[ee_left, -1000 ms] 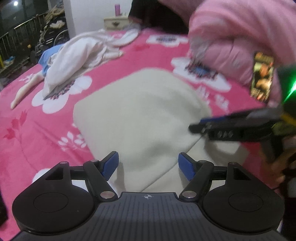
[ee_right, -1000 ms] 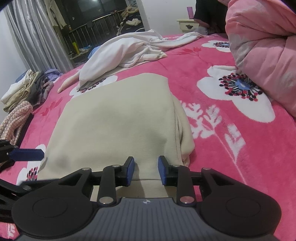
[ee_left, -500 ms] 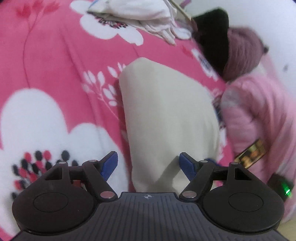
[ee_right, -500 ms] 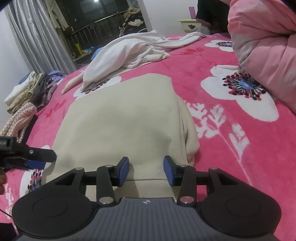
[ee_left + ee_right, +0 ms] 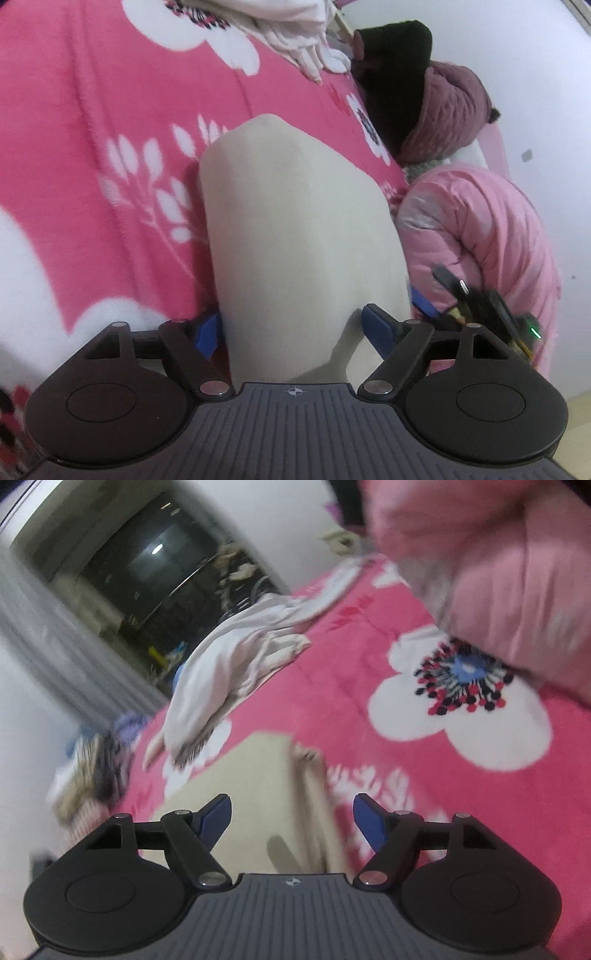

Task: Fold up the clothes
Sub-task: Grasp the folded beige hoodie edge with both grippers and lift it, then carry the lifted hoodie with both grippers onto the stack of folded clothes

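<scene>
On pink blanket (image 5: pixel 92 155) | beige garment (image 5: pixel 295 229) (folded) | left tool (image 5: pixel 291 330) released | right tool (image 5: pixel 291 818) released

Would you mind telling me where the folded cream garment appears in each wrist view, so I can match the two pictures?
Left wrist: the cream garment fills the centre, running down between the open left gripper fingers.
Right wrist: it lies low and centre-left, blurred, ahead of the open right gripper.
Shared landmark: the white clothes pile beyond it.
</scene>
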A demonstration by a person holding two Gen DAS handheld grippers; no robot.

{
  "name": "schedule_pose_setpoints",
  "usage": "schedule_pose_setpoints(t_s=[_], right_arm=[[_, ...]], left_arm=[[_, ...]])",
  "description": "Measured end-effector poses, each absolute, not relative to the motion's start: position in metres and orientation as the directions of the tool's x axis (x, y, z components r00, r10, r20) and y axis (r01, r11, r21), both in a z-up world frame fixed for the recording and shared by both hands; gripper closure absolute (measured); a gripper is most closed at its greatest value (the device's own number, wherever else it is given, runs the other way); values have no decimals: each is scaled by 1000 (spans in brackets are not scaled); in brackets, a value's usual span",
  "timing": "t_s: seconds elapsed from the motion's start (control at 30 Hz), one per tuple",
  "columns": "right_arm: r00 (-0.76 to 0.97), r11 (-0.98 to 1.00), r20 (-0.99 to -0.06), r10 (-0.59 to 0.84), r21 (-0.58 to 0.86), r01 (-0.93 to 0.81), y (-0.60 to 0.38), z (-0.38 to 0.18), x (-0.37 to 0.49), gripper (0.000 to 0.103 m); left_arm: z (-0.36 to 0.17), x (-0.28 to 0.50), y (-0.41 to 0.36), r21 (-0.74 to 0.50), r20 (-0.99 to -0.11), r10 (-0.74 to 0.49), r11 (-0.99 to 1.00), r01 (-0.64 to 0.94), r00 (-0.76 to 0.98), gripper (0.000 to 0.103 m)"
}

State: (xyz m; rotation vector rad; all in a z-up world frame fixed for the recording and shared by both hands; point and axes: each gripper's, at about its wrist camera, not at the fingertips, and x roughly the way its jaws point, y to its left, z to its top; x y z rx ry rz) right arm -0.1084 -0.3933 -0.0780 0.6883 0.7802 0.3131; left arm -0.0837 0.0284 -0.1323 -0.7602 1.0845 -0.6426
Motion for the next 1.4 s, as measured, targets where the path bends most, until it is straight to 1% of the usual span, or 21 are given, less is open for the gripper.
schedule_pose_setpoints(t_s=[0.1,0.2,0.27,0.3,0.4,0.5,0.57,0.67,0.73,0.77,0.8,0.83,0.87,0.9,0.93,0.97,1.03,1.07,1.2,1.4], right_arm=[[619,652,-521,588,758,19,-399,-104,-71,25],[542,604,-516,663,797,19,-387,-125,-43,19],[521,602,-502,690,798,-29,-376,-129,-40,2],[503,606,-499,706,793,-63,-371,-127,-42,0],[410,593,-496,766,791,-152,-357,-128,-61,0],[367,545,-455,811,816,-194,-355,-128,-85,0],[373,510,-423,826,842,-174,-359,-130,-88,0],[383,482,-405,830,867,-127,-358,-136,-75,0],[394,489,-408,824,863,-128,-351,-134,-68,0],[393,510,-424,816,849,-141,-346,-133,-66,0],[391,536,-446,805,829,-158,-339,-130,-65,1],[391,552,-459,798,816,-171,-337,-128,-67,6],[392,565,-468,792,804,-183,-336,-124,-71,15],[399,572,-472,786,800,-179,-337,-123,-75,25],[410,573,-472,780,802,-167,-341,-123,-80,31],[424,574,-472,773,805,-151,-345,-123,-84,42],[449,580,-475,757,804,-127,-349,-122,-89,53],[460,594,-481,746,793,-134,-348,-118,-92,57],[496,651,-502,708,736,-184,-336,-95,-101,64],[540,680,-491,684,696,-229,-325,-60,-120,65]], left_arm=[[-133,-83,27,-803,-525,-785,585,116,328,23],[-134,-84,26,-799,-521,-789,585,138,325,23],[-135,-83,25,-799,-520,-790,584,140,325,23],[-136,-82,25,-800,-520,-790,583,138,326,23],[-136,-79,24,-803,-520,-792,581,131,321,23],[-137,-79,25,-803,-520,-791,581,130,322,23],[-136,-80,25,-800,-523,-787,586,132,326,23],[-132,-82,21,-783,-538,-774,606,143,335,23],[-130,-83,19,-771,-547,-764,619,151,341,24],[-129,-84,18,-765,-551,-760,625,154,345,25],[-127,-85,17,-759,-556,-755,632,158,348,25],[-126,-85,16,-753,-560,-750,638,162,351,26],[-125,-86,15,-747,-565,-745,644,165,354,27],[-123,-87,13,-741,-569,-741,650,169,358,28],[-122,-87,12,-734,-573,-735,657,174,362,29],[-119,-89,11,-724,-577,-730,665,183,367,30],[-114,-91,8,-706,-584,-719,679,202,378,32],[-111,-93,7,-698,-585,-715,684,213,383,33],[-99,-96,8,-694,-572,-718,681,232,396,35],[-81,-105,13,-724,-532,-747,645,244,398,37]])
